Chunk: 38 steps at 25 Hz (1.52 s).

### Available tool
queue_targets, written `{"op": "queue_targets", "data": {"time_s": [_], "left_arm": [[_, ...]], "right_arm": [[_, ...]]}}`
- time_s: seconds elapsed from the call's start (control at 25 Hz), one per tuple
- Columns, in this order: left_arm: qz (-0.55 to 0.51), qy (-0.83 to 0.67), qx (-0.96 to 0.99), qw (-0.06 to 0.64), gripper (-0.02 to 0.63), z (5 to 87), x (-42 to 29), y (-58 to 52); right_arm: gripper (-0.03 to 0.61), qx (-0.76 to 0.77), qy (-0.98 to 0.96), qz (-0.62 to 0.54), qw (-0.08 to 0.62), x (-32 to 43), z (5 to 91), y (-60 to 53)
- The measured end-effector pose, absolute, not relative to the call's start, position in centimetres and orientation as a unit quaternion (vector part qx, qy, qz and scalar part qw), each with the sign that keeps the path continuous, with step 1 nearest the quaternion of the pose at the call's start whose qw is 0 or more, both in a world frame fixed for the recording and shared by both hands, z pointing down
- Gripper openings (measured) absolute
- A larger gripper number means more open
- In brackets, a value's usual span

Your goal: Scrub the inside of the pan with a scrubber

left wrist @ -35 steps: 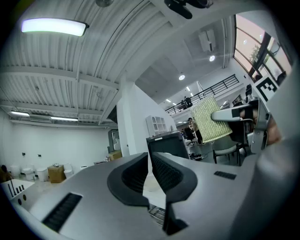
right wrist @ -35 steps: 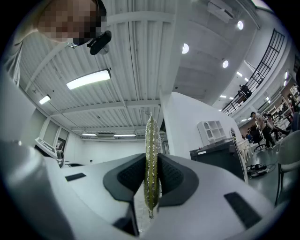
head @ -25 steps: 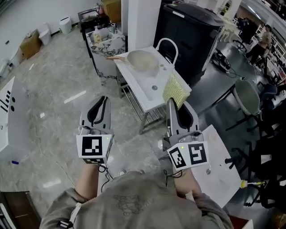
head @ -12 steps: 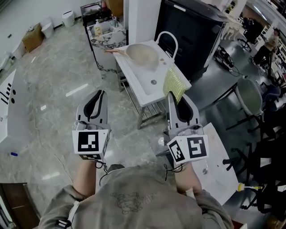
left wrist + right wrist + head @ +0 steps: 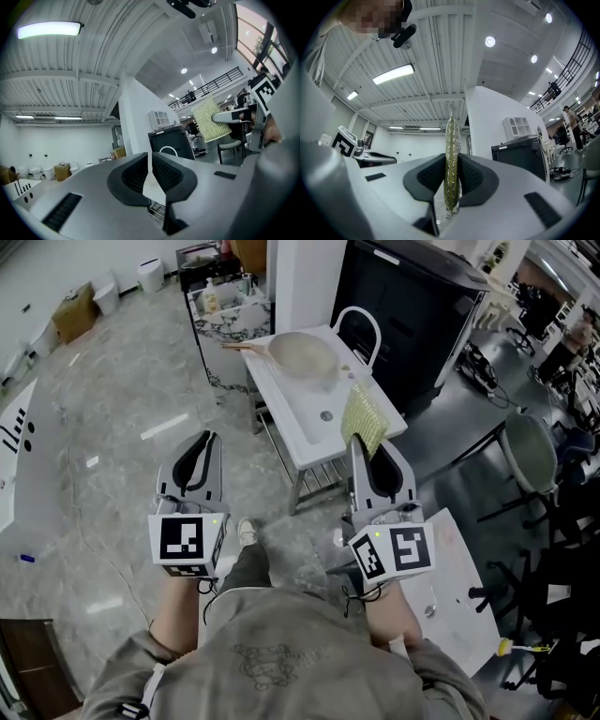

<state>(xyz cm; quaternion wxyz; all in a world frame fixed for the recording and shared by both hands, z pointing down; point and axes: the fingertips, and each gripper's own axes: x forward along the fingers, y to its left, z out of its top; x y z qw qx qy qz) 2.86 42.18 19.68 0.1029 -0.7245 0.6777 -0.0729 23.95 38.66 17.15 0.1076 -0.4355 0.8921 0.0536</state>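
A: Fingers first. Left gripper point(image 5: 150, 159)?
B: Fingers point(image 5: 129, 178) pressed together, nothing between them. Carried idle, to the left of its partner

A: Right gripper point(image 5: 451, 161)?
B: Fingers point(image 5: 473, 176) pinching one yellow-green scrubber point(image 5: 451, 136), upright and edge-on to its own camera, most of the pad standing out past the tips

A: Farther out?
B: One white sink point(image 5: 302, 432), ahead and well apart from both grippers. One pale pan point(image 5: 302, 357) on its far end, mouth up, wooden handle point(image 5: 239, 345) pointing left. Nothing touches it

A: Step in hand?
B: By my judgement, the approach; scrubbing not yet begun. To do it well: close on the sink and keep the pinch firm. Then turn the scrubber so its flat face, not its edge, meets the inside of the pan. The left gripper would have to open on the handle to stop the pan skating

A: Pose of the hands?
B: Both forearms point(image 5: 178, 624) out before the body, side by side and apart. The grippers point ahead toward the sink, with their marker cubes point(image 5: 186, 542) nearest the body
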Motion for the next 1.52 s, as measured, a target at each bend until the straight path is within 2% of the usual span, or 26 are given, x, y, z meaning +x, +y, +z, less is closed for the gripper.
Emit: {"op": "queue_targets", "data": {"time_s": [0.44,0.8,1.04,1.52], "left_arm": [[-0.083,0.669,-0.732,0.097,0.040,22.7,-1.7,34.4],[-0.097,0.655,-0.744,0.088,0.040,22.8,-8.4,23.1],[-0.097,0.627,-0.771,0.049,0.040,23.4,-12.1,14.6],[-0.127,0.559,-0.818,0.045,0.040,24.2,-16.9,-1.7]], "right_arm": [[0.075,-0.447,0.886,0.057,0.105,19.5,19.6,30.7],[0.075,-0.468,0.878,0.043,0.086,13.6,20.0,19.8],[0.075,-0.491,0.868,0.030,0.067,10.2,20.3,12.5],[0.075,-0.532,0.846,0.021,0.024,4.3,20.5,-1.5]]}}
